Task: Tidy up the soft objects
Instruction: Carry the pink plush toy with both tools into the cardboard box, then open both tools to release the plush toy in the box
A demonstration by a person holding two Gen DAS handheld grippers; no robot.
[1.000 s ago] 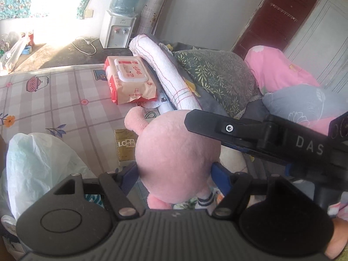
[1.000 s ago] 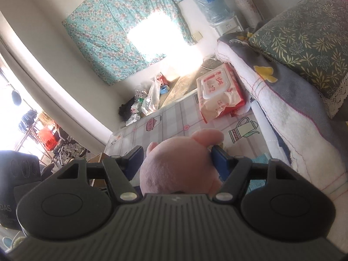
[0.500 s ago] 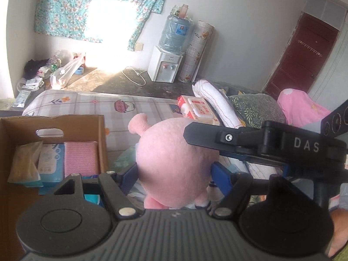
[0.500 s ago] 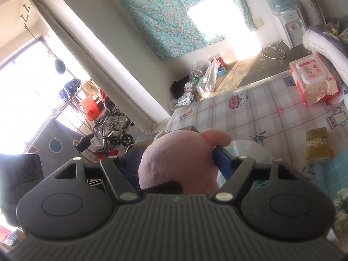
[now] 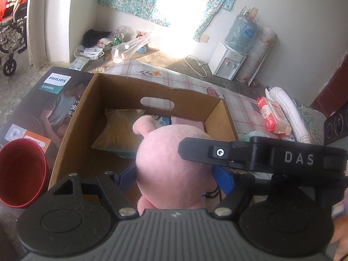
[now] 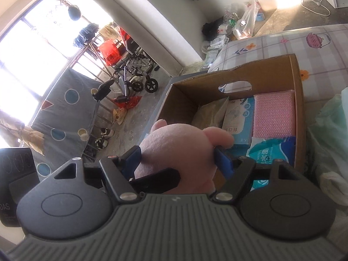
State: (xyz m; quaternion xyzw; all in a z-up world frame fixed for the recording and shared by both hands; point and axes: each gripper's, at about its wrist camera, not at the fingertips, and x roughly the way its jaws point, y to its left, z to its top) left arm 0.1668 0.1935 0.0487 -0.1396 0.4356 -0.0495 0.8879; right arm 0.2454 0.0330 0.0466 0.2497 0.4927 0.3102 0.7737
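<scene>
A pink plush toy point(image 5: 171, 163) hangs between both grippers above the near end of an open cardboard box point(image 5: 152, 93). My left gripper point(image 5: 174, 178) has its blue pads against the toy's sides, and its jaws are opening slightly. Coming from the right, my right gripper point(image 6: 178, 161) is shut on the same plush toy point(image 6: 178, 152); its black body crosses the left wrist view. Inside the box point(image 6: 298, 82) lie a pink cloth point(image 6: 274, 113), tissue packs point(image 6: 239, 121) and a brown packet point(image 5: 121, 128).
A red cup point(image 5: 21, 174) and a dark Philips carton point(image 5: 50, 100) sit left of the box. On the checked bed sheet to the right lie a wet-wipes pack point(image 5: 273, 117), a rolled white towel point(image 5: 287, 113) and a pale plastic bag point(image 6: 328, 130).
Both grippers have carried the plush leftward, away from the pillows and wipes, to above the cardboard box. The box now fills the middle of both views.
</scene>
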